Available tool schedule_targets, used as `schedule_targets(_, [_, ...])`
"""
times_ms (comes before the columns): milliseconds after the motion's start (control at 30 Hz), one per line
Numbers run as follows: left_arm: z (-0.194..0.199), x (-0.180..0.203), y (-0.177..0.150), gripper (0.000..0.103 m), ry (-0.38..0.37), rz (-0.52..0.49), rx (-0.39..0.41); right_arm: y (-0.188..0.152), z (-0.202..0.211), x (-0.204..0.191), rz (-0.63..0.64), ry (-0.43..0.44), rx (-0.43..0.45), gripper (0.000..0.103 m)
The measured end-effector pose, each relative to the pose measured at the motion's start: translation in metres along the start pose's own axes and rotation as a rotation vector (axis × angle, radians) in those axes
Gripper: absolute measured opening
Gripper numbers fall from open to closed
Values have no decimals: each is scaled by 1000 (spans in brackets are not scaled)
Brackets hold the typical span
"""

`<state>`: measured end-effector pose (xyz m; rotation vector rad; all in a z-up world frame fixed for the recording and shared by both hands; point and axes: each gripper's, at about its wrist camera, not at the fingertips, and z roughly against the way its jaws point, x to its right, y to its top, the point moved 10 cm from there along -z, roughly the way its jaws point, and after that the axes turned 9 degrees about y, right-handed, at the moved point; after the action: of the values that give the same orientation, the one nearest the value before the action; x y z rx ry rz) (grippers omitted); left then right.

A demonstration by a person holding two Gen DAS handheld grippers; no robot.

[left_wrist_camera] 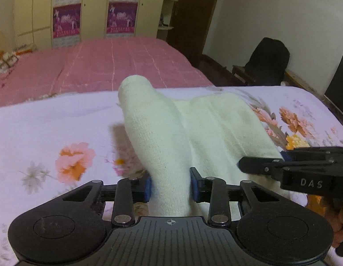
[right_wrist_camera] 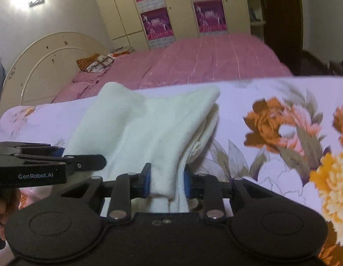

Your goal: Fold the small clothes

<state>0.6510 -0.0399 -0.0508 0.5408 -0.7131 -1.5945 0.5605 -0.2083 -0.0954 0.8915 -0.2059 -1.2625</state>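
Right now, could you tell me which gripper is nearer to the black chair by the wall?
Right. The black chair stands off the bed's right side; the right gripper holds the white cloth on that side, and the left gripper grips it farther left.

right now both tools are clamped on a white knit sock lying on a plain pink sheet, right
Not quite. The left tool and right tool are both clamped on the white knit sock, but it lies on a pale lilac floral sheet, as both wrist views show. The pink striped bedspread is farther back.
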Motion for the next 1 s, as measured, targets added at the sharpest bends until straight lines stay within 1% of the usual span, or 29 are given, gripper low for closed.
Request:
schedule_targets(33, [11, -4, 1, 34, 3, -5, 10, 6, -3, -7, 5, 4, 5, 27])
schedule_targets(133, [40, -25, 2, 34, 19, -17, 38, 11, 13, -25, 24, 20, 23, 27])
schedule_targets(233, [62, -51, 3, 34, 42, -17, 40, 15, 20, -55, 50, 50, 32, 27])
schedule_targets(367, [87, -97, -10, 34, 106, -21, 26, 15, 5, -103, 73, 94, 32, 27])
schedule_targets(533, [114, -158, -41, 34, 190, 1, -10, 0, -23, -166, 64, 167, 9, 27])
schedule_targets(633, [121, -185, -62, 34, 215, 31, -34, -12, -40, -194, 71, 203, -18, 27])
schedule_targets(700, [119, -199, -77, 34, 222, 51, -57, -22, -52, -208, 74, 220, -37, 27])
schedule_targets(767, [110, -205, -90, 34, 218, 71, -82, -30, -63, -216, 70, 226, -61, 27])
schedule_targets(833, [99, -212, -104, 35, 215, 83, -99, -38, -70, -221, 69, 212, -82, 27])
schedule_targets(933, [91, -212, -114, 41, 215, 113, -74, -51, -77, -217, 52, 181, -104, 27])
schedule_targets(967, [89, -213, -115, 47, 218, 115, -67, -52, -81, -213, 39, 180, -107, 27])
schedule_targets(1000, [88, -214, -116, 51, 229, 110, -57, -52, -83, -209, 26, 186, -108, 27])
